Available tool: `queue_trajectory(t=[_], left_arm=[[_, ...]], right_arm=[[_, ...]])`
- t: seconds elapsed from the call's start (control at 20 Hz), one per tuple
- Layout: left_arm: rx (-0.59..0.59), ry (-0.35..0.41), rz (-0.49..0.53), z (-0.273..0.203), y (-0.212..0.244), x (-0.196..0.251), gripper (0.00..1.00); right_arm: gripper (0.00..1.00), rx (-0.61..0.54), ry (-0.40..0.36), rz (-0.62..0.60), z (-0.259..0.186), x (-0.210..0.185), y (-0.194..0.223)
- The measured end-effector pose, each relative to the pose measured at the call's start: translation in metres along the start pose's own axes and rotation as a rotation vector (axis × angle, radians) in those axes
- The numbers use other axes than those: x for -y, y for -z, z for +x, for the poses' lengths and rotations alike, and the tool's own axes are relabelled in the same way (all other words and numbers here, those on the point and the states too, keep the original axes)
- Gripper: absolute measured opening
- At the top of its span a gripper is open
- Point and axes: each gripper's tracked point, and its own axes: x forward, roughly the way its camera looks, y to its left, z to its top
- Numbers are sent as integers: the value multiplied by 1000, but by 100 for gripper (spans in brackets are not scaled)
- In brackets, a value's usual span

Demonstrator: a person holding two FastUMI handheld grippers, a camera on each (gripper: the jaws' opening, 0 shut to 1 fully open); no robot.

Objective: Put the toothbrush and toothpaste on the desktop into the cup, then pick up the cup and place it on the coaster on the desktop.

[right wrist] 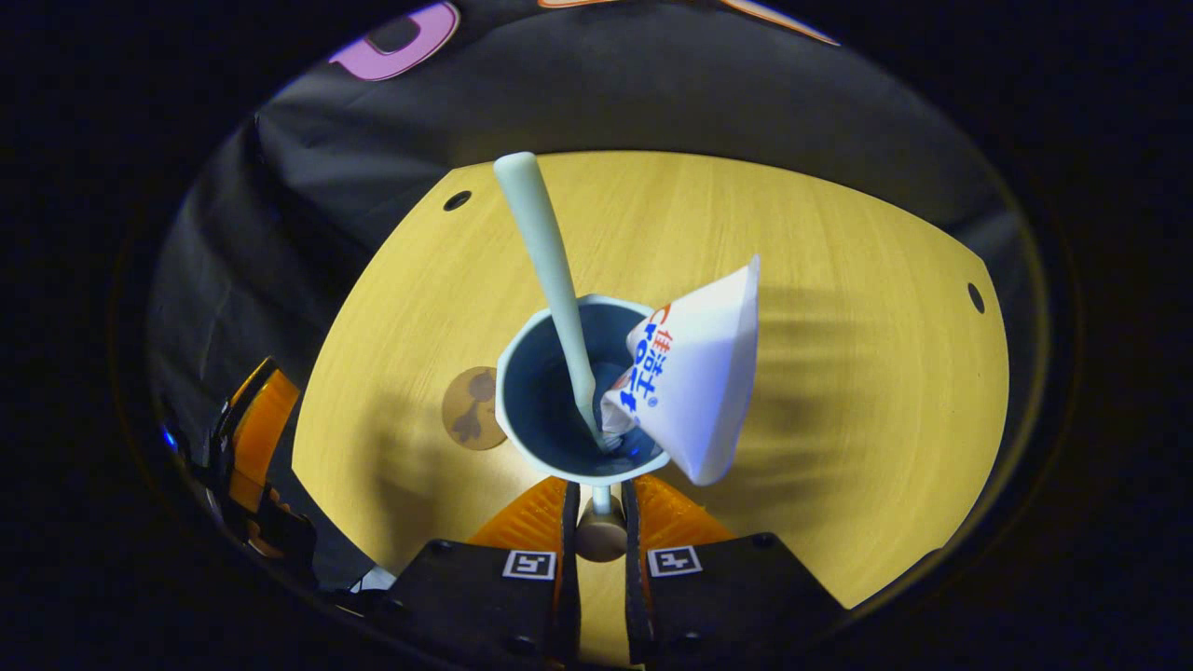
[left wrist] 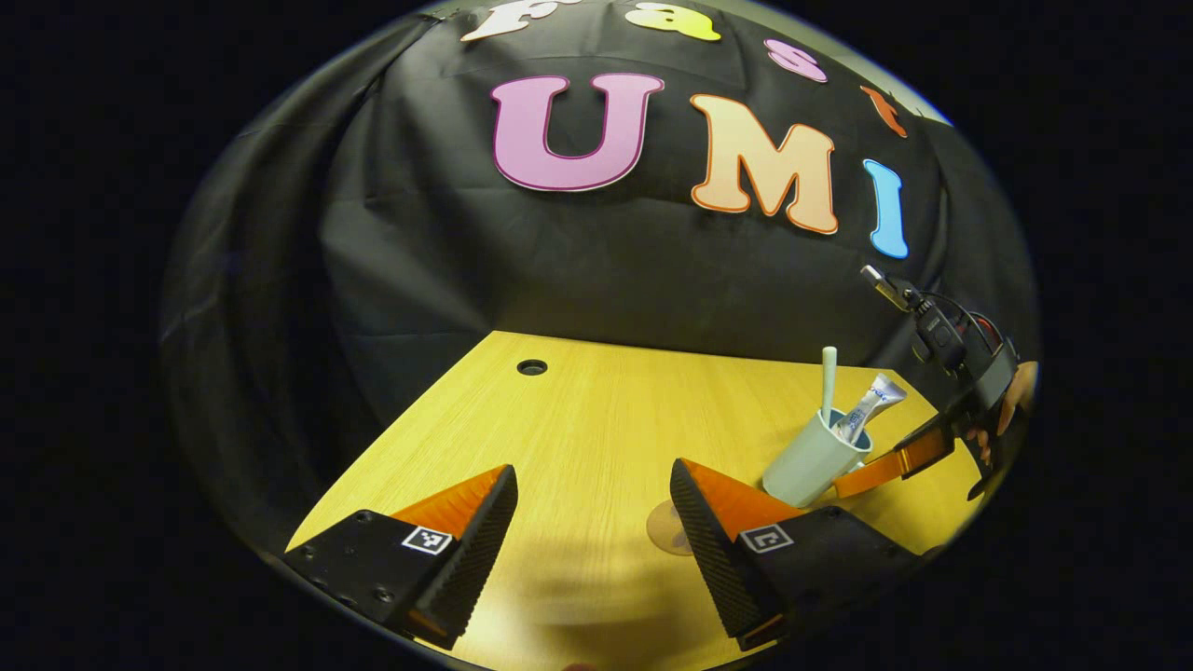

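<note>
A pale mint cup (right wrist: 539,396) holds a mint toothbrush (right wrist: 545,252), handle end up, and a white toothpaste tube (right wrist: 697,373) leaning to the right. My right gripper (right wrist: 596,492) is shut on the cup's handle (right wrist: 601,524). A round brown coaster (right wrist: 471,407) lies on the table just left of the cup. In the left gripper view the cup (left wrist: 813,458) leans, with the toothbrush (left wrist: 828,377) and tube (left wrist: 874,401) sticking out and the right gripper (left wrist: 871,475) at its side. My left gripper (left wrist: 592,480) hovers open above the table, its right finger partly covering the coaster (left wrist: 664,527).
The wooden table (right wrist: 839,280) has a cable hole at the far left (right wrist: 457,200) and another at the right (right wrist: 975,296). A hand (left wrist: 1016,391) holds the right gripper. The left gripper (right wrist: 256,429) sits at the table's left edge in the right gripper view.
</note>
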Motion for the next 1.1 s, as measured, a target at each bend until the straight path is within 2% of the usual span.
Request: queue_trajectory(t=[0.4,0.6,0.7,0.85,1.0,1.05,1.1], left_arm=[[-11,-36,-31,-2,6,-40,95],[-15,-49,-52,-1,8,-44,95],[-19,-50,-59,-1,10,-46,95],[-21,-42,-69,-1,14,-47,95],[-7,-23,-75,-2,12,-45,95],[-6,-18,-72,-2,12,-44,95],[-7,-11,-69,-3,10,-41,95]], right_arm=[[21,-35,-40,-83,36,-77,-14],[22,-66,-42,-123,51,-107,-10],[21,-68,-25,-149,62,-118,-19],[22,-66,-4,-156,54,-143,-7],[31,-45,-36,-158,27,-136,-6],[31,-27,-35,-169,22,-134,-11],[43,-9,-41,-181,20,-137,-12]])
